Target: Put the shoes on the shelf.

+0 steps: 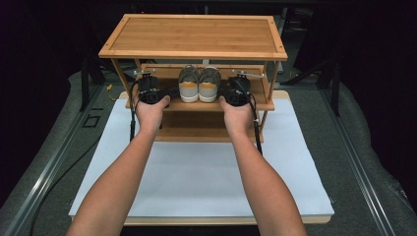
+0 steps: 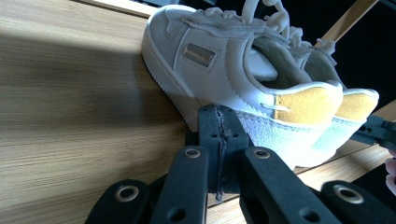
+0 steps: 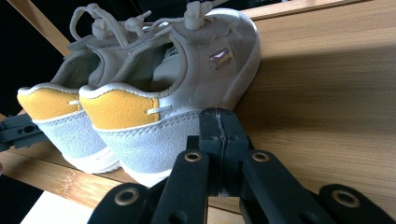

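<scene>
A pair of pale grey sneakers with yellow heel tabs stands on the middle shelf of a bamboo shoe rack, heels toward me: left shoe, right shoe. My left gripper lies on the shelf just left of the pair. Its jaws are shut with nothing between them, and its tip sits by the outer side of the left shoe near the heel. My right gripper mirrors it on the right, shut and empty, its tip beside the right shoe. I cannot tell whether either tip touches a shoe.
The rack's top shelf overhangs the shoes and both grippers. A lower shelf sits beneath. The rack stands on a white board over a wooden table, with grey floor and dark surroundings around it. Slanted rack legs flank the shelves.
</scene>
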